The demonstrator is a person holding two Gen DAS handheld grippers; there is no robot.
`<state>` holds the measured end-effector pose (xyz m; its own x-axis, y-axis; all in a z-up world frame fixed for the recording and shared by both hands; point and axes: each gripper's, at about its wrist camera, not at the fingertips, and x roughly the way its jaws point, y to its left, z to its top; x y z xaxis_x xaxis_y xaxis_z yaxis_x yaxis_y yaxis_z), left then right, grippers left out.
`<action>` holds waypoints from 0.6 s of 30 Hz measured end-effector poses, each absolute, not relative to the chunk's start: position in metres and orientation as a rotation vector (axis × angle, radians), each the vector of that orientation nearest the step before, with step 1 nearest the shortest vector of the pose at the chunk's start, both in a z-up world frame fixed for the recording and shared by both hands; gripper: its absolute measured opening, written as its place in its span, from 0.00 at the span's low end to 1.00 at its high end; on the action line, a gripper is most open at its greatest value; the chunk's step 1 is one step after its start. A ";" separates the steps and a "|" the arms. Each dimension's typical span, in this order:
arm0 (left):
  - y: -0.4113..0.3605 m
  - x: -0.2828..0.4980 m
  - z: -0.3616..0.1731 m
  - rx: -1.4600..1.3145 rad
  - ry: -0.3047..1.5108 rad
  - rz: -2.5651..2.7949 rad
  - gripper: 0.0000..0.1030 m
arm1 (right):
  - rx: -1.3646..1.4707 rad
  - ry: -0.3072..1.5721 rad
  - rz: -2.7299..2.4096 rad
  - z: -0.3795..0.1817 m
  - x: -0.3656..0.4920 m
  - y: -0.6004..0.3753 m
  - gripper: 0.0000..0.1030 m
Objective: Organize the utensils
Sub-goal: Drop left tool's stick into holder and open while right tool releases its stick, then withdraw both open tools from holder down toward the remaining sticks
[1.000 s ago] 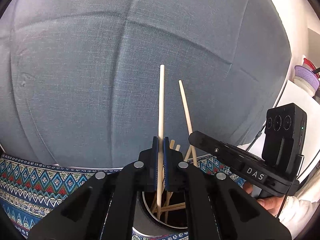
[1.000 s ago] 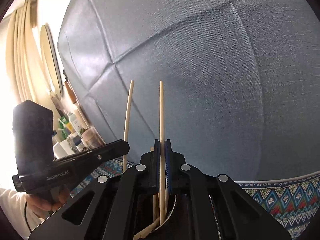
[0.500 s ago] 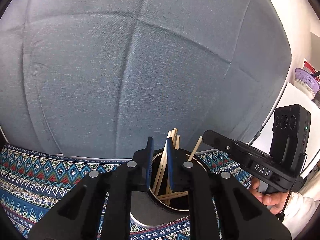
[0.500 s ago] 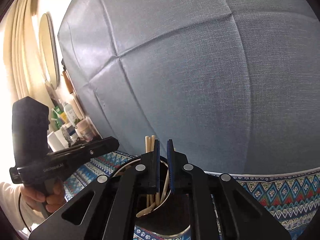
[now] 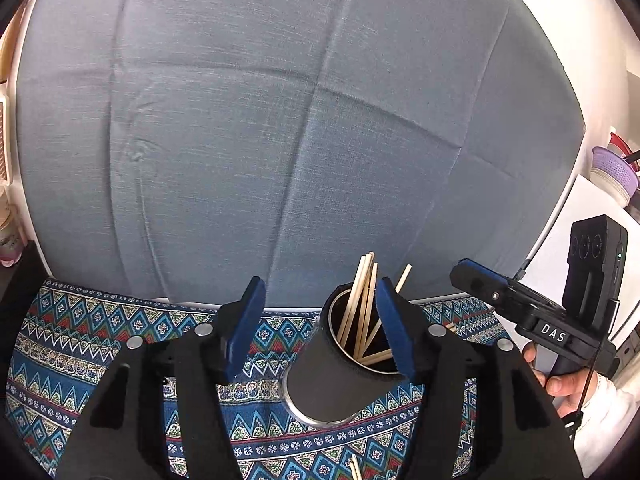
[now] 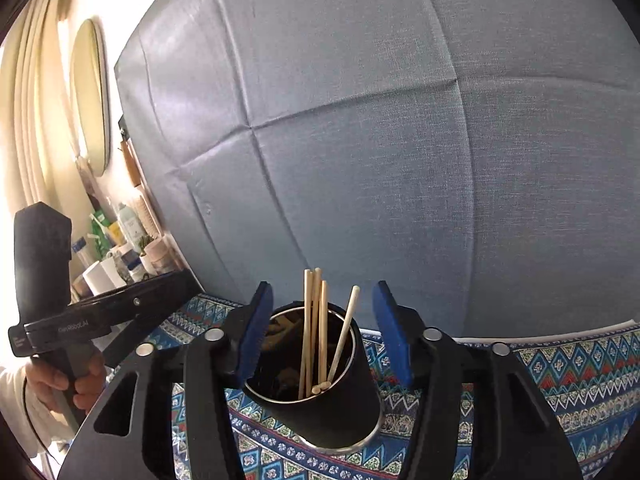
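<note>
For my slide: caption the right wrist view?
Right gripper, jaws opening, above a black cup of wooden chopsticks.

1. The place reads as a lived-in home, not a lab or workshop.
2. A patterned woven tablecloth [image 5: 100,344] covers the table.
3. A grey-blue fabric backdrop [image 6: 400,160] hangs behind it.
4. Pale curtains [image 6: 32,120] and an oval mirror [image 6: 91,96] show at the wall.
5. Toiletry bottles [image 6: 128,228] crowd a shelf; stacked colanders [image 5: 612,172] sit beside a white wall.
</note>
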<state>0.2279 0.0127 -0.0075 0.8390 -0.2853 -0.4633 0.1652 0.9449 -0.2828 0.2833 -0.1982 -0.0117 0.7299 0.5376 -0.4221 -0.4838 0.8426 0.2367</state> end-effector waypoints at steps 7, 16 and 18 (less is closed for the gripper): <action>0.022 0.204 -0.018 -0.228 0.569 -0.237 0.77 | 0.107 0.514 0.528 -0.008 0.259 -0.202 0.72; 0.021 0.191 -0.041 -0.240 0.673 -0.233 0.93 | 0.162 0.633 0.462 -0.025 0.238 -0.220 0.84; 0.020 0.187 -0.047 -0.234 0.687 -0.235 0.94 | 0.186 0.653 0.442 -0.032 0.234 -0.226 0.84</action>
